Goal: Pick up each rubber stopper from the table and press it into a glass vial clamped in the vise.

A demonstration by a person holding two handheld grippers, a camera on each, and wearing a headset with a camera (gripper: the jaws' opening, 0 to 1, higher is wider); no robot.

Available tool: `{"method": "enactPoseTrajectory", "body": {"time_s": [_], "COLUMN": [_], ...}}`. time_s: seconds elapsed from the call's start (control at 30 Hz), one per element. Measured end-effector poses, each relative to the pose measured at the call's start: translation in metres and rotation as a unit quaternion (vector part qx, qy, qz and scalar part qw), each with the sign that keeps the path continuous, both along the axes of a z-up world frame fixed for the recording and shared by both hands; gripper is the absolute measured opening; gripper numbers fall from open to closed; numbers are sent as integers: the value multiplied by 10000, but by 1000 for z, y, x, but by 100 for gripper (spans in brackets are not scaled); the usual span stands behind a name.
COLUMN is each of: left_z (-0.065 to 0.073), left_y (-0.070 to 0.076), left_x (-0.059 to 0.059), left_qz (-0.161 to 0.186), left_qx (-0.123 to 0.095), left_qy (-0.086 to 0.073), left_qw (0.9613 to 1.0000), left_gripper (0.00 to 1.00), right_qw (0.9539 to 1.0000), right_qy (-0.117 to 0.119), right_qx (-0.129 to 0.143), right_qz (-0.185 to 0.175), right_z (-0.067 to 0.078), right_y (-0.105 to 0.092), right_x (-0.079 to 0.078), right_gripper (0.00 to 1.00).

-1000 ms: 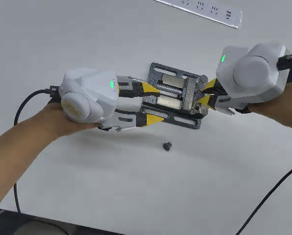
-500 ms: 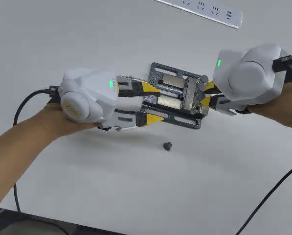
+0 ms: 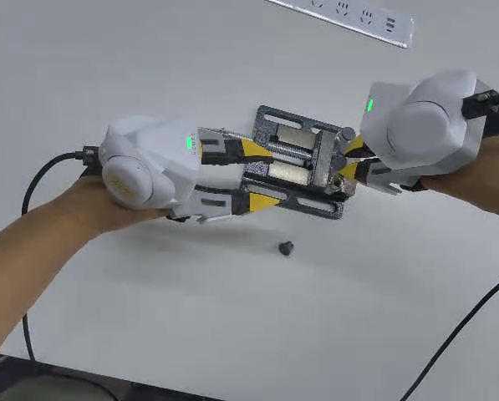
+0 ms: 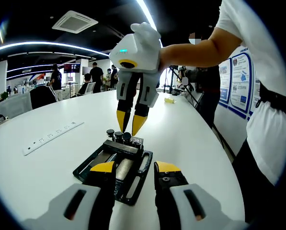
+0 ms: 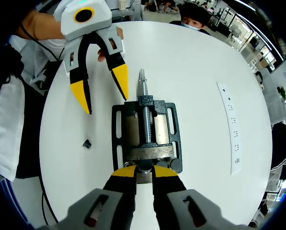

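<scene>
left gripper (image 5: pixel 106 101) open astride vise (image 5: pixel 147 152) end

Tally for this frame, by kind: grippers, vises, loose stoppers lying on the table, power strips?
Grippers: 2, left gripper and right gripper
Vise: 1
Loose stopper: 1
Power strip: 1
Total: 5
</scene>
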State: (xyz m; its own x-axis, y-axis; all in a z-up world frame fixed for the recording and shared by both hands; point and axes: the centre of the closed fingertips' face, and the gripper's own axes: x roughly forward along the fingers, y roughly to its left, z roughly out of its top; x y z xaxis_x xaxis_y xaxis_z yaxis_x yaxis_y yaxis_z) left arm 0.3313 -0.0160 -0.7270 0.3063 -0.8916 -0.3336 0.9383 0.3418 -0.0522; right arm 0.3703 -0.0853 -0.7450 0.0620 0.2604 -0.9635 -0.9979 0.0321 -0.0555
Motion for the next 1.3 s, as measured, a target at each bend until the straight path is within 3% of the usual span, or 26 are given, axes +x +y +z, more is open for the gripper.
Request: {"method": "enactPoseTrajectory", "body": {"time_s": [0.87, 1.0, 1.1, 1.3], "left_z": [2, 2, 2, 1], "left_y": [7, 6, 6, 3], "left_x": [-3, -3, -4, -5], "left_qz": [71, 69, 72, 51], "left_qx": [-31, -30, -45, -36], "left_qy": [-13, -16, -2, 8], "left_qw": [10000, 10000, 10000, 10000], "left_gripper": [28, 28, 28, 28], "right_qw": [9974, 9979, 9987, 9990], "right_qy": [-3, 12, 43, 50], "right_qx": [-532, -491, -315, -292], "right_qz": [478, 424, 386, 323], "right_z": [-4, -3, 1, -1], "right_y": [4, 3, 5, 5], "right_x": [1, 1, -1, -2], "right_gripper": [10, 9, 2, 2]}}
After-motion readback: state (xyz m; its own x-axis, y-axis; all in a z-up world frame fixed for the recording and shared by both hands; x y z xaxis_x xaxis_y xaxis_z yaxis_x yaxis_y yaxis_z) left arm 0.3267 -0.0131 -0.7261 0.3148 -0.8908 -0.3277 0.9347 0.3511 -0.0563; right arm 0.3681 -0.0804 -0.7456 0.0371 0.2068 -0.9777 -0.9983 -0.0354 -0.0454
